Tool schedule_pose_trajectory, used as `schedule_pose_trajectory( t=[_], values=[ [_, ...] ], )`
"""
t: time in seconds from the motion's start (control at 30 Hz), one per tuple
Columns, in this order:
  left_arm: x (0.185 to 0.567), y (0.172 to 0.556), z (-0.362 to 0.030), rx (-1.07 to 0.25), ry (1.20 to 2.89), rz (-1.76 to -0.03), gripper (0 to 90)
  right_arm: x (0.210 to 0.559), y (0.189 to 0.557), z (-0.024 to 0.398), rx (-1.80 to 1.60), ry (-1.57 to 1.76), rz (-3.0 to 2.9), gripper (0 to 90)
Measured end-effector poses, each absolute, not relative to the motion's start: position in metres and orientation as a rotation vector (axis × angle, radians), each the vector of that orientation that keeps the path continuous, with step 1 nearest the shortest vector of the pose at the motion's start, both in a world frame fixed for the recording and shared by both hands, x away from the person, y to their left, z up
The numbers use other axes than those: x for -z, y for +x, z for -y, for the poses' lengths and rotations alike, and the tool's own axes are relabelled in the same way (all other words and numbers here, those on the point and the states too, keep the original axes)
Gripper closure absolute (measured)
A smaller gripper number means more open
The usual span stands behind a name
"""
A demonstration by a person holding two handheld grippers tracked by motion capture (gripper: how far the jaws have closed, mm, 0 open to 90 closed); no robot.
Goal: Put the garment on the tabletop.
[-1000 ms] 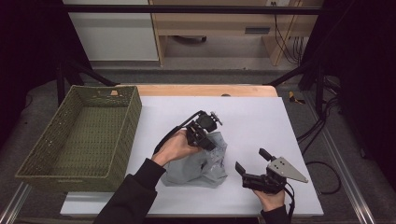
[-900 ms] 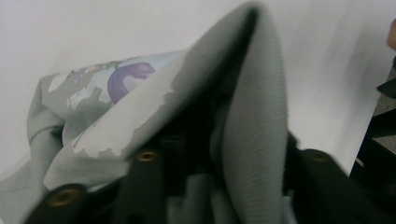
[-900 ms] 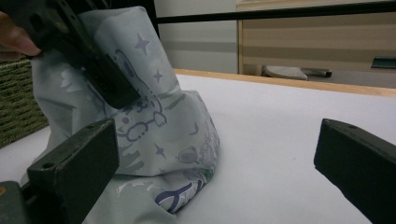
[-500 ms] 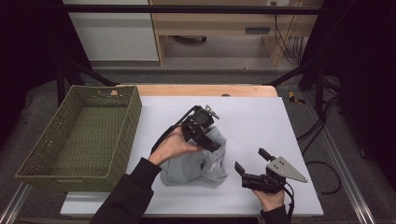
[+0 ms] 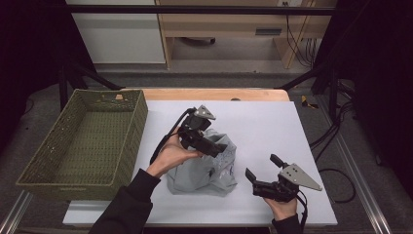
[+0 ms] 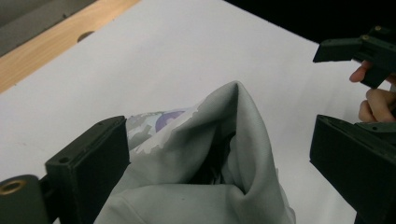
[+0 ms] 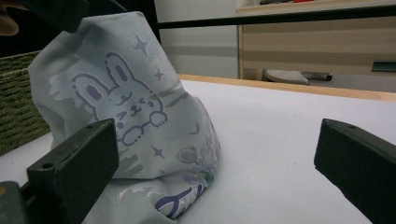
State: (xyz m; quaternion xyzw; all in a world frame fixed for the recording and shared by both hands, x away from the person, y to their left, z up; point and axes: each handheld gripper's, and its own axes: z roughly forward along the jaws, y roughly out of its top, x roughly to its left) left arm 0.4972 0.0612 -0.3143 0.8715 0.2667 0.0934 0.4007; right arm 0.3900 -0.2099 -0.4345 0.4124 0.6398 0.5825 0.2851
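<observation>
Gaping left claw [image 5: 223, 147] just opened, jaws astride grey garment's [image 5: 204, 170] peak; right claw [image 5: 260, 166] apart

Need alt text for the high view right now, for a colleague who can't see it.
The left gripper, fingers open, hovers over a crumpled pale grey garment mid-table; its fingers have just been opening. The right gripper rests open beside the cloth, and a green woven basket sits at left.
</observation>
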Motion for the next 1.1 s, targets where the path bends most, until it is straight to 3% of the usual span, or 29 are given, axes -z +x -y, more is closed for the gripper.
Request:
schedule_pose_trajectory(
  t=[0.63, 1.1],
  values=[
    [0.340, 0.471, -0.128, -0.243, 1.889, -0.684, 4.2, 0.433, 0.390, 0.211, -1.568, 1.092, -1.712, 0.3],
    [0.372, 0.435, -0.182, -0.285, 1.771, -0.730, 4.5, 0.431, 0.388, 0.214, -1.568, 1.101, -1.711, 0.3]
  ],
)
